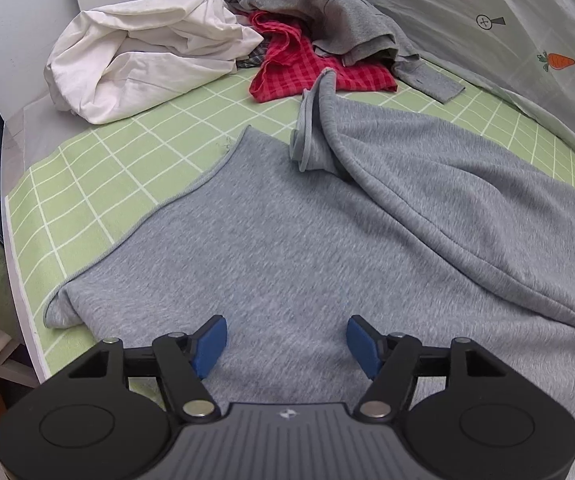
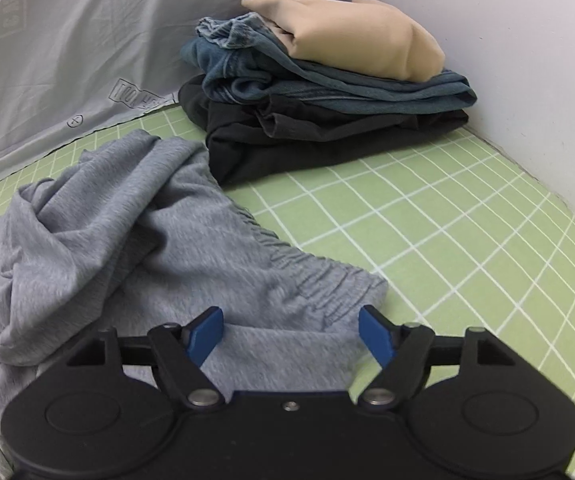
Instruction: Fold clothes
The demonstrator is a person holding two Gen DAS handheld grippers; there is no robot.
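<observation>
A light grey pair of sweatpants [image 1: 327, 240] lies spread on the green checked sheet [image 1: 99, 184]. In the left wrist view one leg lies flat under my left gripper [image 1: 286, 344], whose blue pads stand wide apart above the cloth, gripping nothing. A fold of the other leg [image 1: 315, 128] runs away toward the back. In the right wrist view the gathered elastic waistband [image 2: 315, 276] lies just ahead of my right gripper [image 2: 290, 338], which is open over the grey fabric [image 2: 127, 240] with nothing pinched.
Unfolded clothes are heaped at the back left: a white garment [image 1: 147, 52], a red checked one [image 1: 307, 68] and a dark grey one [image 1: 327, 8]. A folded stack sits by the wall: black [image 2: 327, 136], denim [image 2: 327, 80], beige [image 2: 367, 36]. A grey pillow [image 2: 67, 48] lies behind.
</observation>
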